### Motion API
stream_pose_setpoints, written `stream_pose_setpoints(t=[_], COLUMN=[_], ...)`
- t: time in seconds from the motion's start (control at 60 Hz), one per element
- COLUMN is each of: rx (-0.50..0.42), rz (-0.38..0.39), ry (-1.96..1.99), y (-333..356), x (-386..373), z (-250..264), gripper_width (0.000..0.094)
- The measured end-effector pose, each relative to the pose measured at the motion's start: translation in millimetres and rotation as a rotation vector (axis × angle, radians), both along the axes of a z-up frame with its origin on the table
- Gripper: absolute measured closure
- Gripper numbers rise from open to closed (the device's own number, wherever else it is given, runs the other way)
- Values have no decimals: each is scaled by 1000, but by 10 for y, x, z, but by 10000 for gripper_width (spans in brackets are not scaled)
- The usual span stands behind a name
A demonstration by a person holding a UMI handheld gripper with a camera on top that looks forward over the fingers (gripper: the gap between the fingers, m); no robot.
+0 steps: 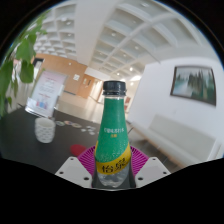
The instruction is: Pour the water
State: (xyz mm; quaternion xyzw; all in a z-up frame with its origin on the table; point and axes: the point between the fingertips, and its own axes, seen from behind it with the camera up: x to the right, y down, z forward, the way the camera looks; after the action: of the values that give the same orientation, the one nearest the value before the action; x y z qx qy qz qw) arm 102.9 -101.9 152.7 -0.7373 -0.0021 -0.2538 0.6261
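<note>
Cup sat at left-centre of frame, well left of and beyond the gripper. Green bottle stood at bottom centre, long axis upright, cap on, jaws clenched on its lower body. Pour would likely need a leftward tilt.

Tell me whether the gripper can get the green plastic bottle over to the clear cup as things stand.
Probably yes. The gripper appears shut on the green plastic bottle, and the clear cup stands beyond the fingers, with bare dark tabletop between them.
</note>
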Motion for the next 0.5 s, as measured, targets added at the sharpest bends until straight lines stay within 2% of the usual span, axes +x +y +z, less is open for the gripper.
stream_pose_setpoints(t=[0.117,0.183,0.283,0.383,0.45,0.5], rx=[38,66,104,118,106,101], rz=[-97,-109,-116,-71,-23,41], ry=[-332,-528,-888,-1278,-1515,-1666], y=[353,624,1027,1468,1727,1896], x=[416,502,127,-429,-843,-1133], z=[801,1336,1919,2154,2047,1871], gripper_width=[502,503,501,501,500,502])
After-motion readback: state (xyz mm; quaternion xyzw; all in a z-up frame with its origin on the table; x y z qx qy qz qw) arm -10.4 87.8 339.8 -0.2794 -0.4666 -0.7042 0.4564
